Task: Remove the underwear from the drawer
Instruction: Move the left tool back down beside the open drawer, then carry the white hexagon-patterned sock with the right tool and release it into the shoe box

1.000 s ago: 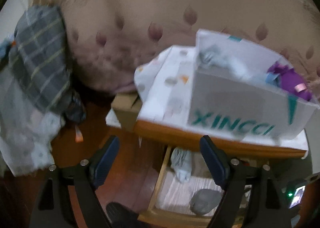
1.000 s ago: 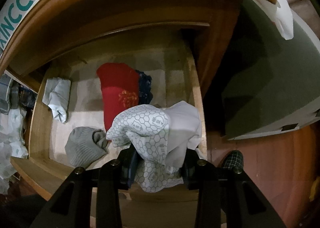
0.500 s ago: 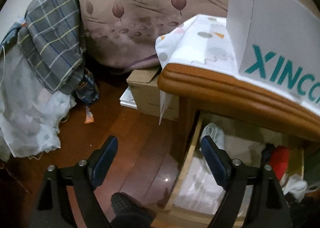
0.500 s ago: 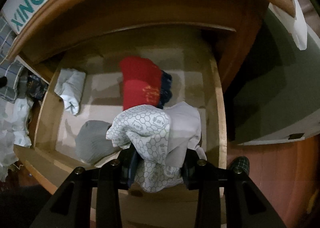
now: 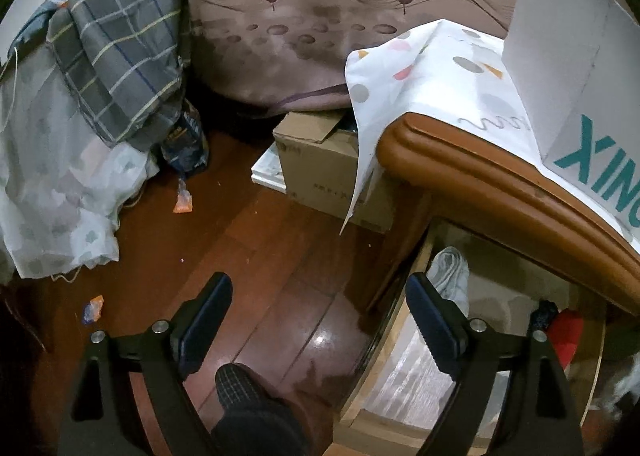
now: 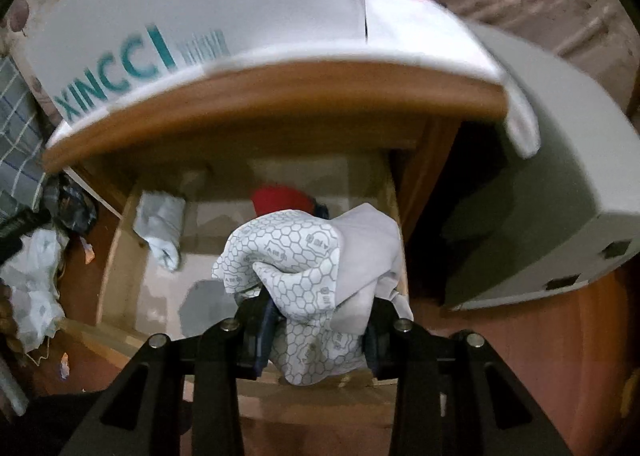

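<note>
The right gripper [image 6: 316, 330] is clenched on the white hexagon-print underwear [image 6: 304, 268], bunched between its fingers above the front right corner of the open drawer [image 6: 120, 232]. A red garment [image 6: 280, 197] lies toward the drawer's back edge, blurred, perhaps folded. The left gripper [image 5: 320, 322] hangs spread and empty over the drawer's left edge.

We carry two matte black plastic grippers, the left gripper [image 5: 318, 320] and the right gripper [image 6: 316, 330], each with silver screw heads, dark blue ridged pads [image 5: 430, 322], and a dark checked slipper [image 5: 240, 384] below.
</note>
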